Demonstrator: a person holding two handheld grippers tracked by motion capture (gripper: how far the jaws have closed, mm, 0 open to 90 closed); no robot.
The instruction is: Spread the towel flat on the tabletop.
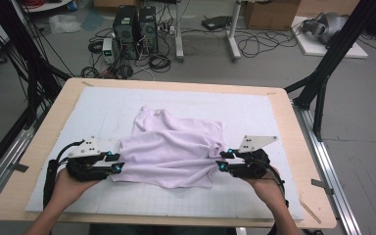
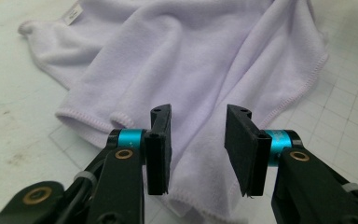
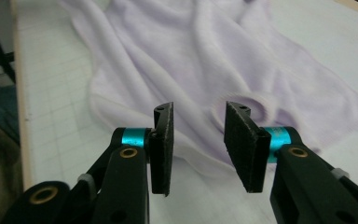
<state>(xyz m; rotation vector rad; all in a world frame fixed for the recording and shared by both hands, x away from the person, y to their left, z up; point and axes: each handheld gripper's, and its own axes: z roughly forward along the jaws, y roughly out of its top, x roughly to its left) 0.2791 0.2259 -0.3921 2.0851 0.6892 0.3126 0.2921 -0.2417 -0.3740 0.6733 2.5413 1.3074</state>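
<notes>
High view: one towel [image 1: 171,152] lies rumpled on the mat [image 1: 103,110]; your two grippers, left [image 1: 116,162] and right [image 1: 222,160], flank it at its near corners. Left gripper view: jaws released, towel edge just ahead below them. Right gripper view: jaws released, nothing gripped, towel just beyond.

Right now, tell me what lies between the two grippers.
In the high view the crumpled lilac towel spans the stretch between the left gripper and the right gripper, lying on the white gridded mat. Neither gripper's open jaws hold it.
</notes>
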